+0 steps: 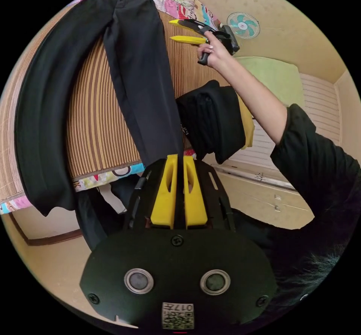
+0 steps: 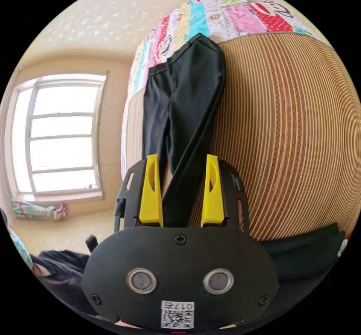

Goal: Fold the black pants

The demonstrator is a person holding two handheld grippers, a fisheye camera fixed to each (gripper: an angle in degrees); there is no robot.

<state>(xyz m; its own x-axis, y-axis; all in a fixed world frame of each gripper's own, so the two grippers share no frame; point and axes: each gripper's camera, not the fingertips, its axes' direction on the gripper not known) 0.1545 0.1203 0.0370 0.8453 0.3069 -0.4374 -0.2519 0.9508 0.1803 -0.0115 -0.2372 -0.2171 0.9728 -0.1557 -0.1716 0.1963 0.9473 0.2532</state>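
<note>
Now left tool (image 1: 179, 159) pinching black pants (image 1: 139, 72) hem, right tool (image 2: 182, 160) agape.

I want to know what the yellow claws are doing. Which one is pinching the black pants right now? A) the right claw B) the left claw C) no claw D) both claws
B: the left claw has its jaws closed together on the hem of one leg of the black pants, while the right claw stands wide open with a pant leg lying loose between its jaws.
</note>
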